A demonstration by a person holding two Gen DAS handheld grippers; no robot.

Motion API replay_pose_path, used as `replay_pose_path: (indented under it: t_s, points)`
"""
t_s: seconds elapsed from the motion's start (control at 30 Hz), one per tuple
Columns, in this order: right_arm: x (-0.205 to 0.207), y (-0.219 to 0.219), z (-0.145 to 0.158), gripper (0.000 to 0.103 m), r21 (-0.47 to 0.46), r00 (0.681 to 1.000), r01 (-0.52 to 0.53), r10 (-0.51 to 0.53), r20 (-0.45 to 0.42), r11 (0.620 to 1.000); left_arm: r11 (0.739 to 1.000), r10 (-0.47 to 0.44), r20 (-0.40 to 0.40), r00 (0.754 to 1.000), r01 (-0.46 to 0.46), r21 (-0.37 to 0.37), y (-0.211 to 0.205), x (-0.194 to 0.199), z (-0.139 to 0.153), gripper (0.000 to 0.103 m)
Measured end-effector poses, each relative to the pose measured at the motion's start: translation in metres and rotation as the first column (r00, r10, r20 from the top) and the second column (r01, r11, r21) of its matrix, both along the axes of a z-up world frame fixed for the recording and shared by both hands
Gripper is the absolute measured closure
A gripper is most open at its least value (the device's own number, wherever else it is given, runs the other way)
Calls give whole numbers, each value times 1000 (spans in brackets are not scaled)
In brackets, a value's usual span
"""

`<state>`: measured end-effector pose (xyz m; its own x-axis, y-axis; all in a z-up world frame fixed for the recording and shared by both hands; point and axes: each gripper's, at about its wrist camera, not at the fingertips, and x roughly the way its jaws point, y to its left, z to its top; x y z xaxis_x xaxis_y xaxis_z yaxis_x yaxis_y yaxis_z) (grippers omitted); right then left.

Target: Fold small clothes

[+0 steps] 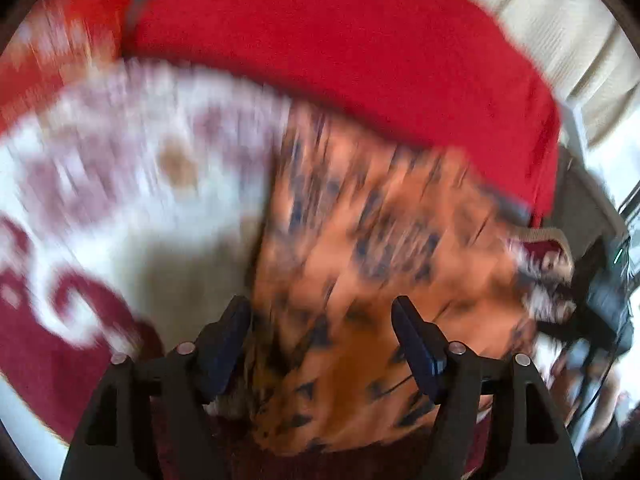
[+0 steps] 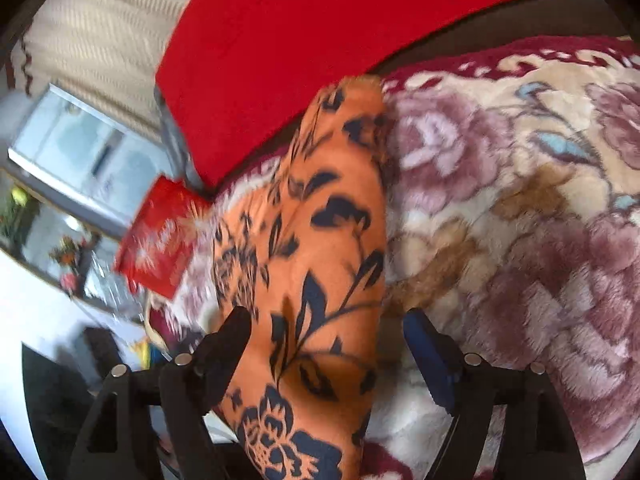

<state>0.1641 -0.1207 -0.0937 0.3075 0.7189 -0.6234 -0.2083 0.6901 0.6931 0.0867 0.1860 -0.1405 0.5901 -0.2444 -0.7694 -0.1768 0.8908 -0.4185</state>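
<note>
Orange cloth [image 2: 320, 240] with dark flower print is lying on a flowered blanket [image 2: 520, 200], in front of a red cushion [image 2: 280, 40]. Right gripper [image 2: 328, 320] is standing wide open; the cloth is lying under and between its fingers, neither pad pressing on it. Left gripper [image 1: 320, 316] is sitting about half open over the same cloth [image 1: 360, 240]; that view is blurred, so whether its pads are gripping any fabric cannot be told.
</note>
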Motion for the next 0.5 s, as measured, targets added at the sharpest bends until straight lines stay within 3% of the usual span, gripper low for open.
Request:
replay_pose_path:
  t_s: [0.07,0.1,0.13,0.17,0.23,0.33,0.4,0.5]
  points:
    - [10,3,-7,24,20,999,9,-8,-47,1000,998,22,11,1000,-22,-61,6,-1,-10,45]
    - [17,12,-15,34,18,996,-20,22,-83,1000,998,23,7,1000,-23,-56,6,0,-6,49]
    - [19,16,-17,57,-25,996,-36,34,-78,999,999,17,6,1000,-17,-40,5,1,-4,50]
    - [20,26,-12,69,-64,997,-73,71,-32,995,1000,6,8,1000,-6,-19,3,2,-5,51]
    - [20,28,-4,72,-78,996,-93,92,-22,993,999,5,17,1000,-4,-36,5,2,-8,51]
    - [13,44,21,74,-144,989,-127,136,59,981,999,16,28,999,-14,-48,5,2,-3,57]
    - [9,47,43,74,-147,982,-137,153,107,980,998,22,56,998,-19,-54,0,3,8,68]
    - [3,36,75,74,-147,972,-109,136,192,983,997,-2,131,991,11,-74,-21,13,34,71]
